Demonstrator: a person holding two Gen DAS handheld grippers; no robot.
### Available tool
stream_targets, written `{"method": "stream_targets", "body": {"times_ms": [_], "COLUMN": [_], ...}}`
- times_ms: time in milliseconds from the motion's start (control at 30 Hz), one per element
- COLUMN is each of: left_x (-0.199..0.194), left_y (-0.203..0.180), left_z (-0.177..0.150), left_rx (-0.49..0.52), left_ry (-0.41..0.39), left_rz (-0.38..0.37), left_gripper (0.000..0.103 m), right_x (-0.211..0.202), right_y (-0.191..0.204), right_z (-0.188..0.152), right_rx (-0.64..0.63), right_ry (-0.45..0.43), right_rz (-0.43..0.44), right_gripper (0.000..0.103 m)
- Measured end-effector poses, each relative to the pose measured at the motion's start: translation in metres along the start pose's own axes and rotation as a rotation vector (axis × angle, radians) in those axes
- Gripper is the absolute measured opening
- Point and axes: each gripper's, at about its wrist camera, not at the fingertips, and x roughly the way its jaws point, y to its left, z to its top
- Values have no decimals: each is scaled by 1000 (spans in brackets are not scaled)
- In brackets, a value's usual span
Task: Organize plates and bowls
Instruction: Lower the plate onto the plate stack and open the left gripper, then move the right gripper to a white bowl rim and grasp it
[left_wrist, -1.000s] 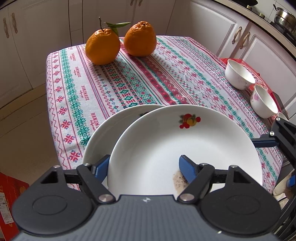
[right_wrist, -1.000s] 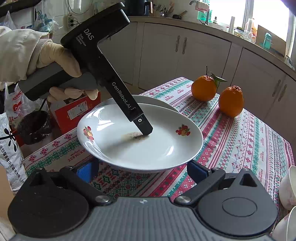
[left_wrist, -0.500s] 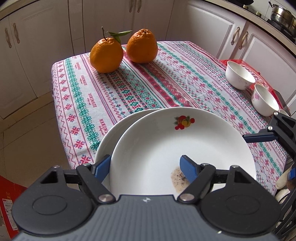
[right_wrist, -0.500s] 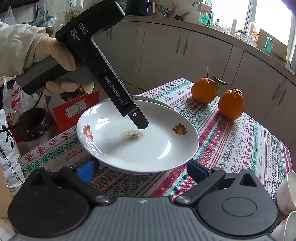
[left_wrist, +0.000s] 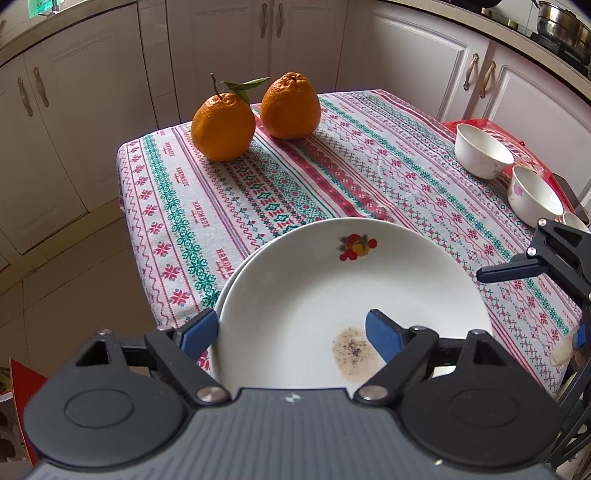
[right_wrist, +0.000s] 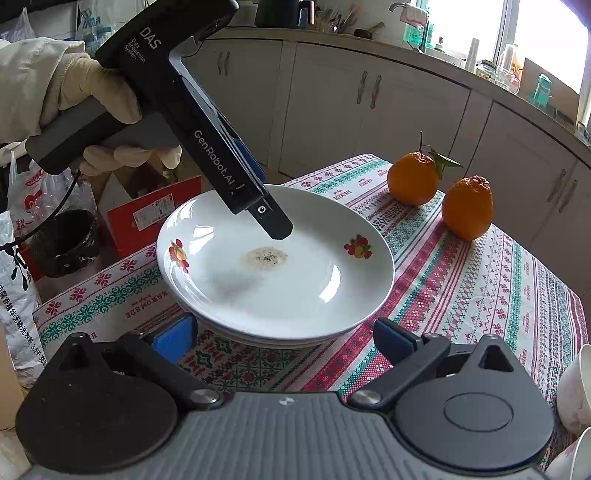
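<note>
Cream cabinets (left_wrist: 413, 70) ring the patterned tablecloth (left_wrist: 258, 177); daylight through a window (right_wrist: 546, 33).

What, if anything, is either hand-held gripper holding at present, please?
Nothing: the left hand-held gripper is opening, straddling the white flowered ceramic plate's near rim; the right hand-held gripper is open.

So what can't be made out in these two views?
- Lower plate: both views, covered by the top plate; only a rim sliver shows.
- Third bowl: left view, hidden behind the right gripper.
- Bowls: right view, cut off by the frame edge.
- Stain: what it is cannot be told.
</note>
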Motion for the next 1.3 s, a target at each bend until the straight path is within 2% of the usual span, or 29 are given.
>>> {"method": "stream_targets", "body": {"times_ms": [467,700,867,1067,1200,1300], "left_x": [-5,-25,-42,-54,-54,-52], "left_y": [-10,-26,-53,-99,-138,-161], "left_z": [-6,-8,-12,-24,-37,-43], "left_rx": [54,63,127,189,212,176], "left_ry": [-21,-92,-189,-286,-339,-368], "left_rz": [61,115,191,222,213,155], "left_gripper": [90,90,94,96,96,96], "right_x": [-9,-24,-44,-75,-100,-121], "right_y": [-9,-14,-20,-36,-52,-66], "right_z": [0,-4,-10,-25,-43,-59], "right_rx": [49,67,89,134,180,224], "right_ry": [-3,-23,-47,-71,-80,-84], "right_rz": [4,-32,-70,-141,-204,-253], "right_gripper": [103,103,103,103,103,103]}}
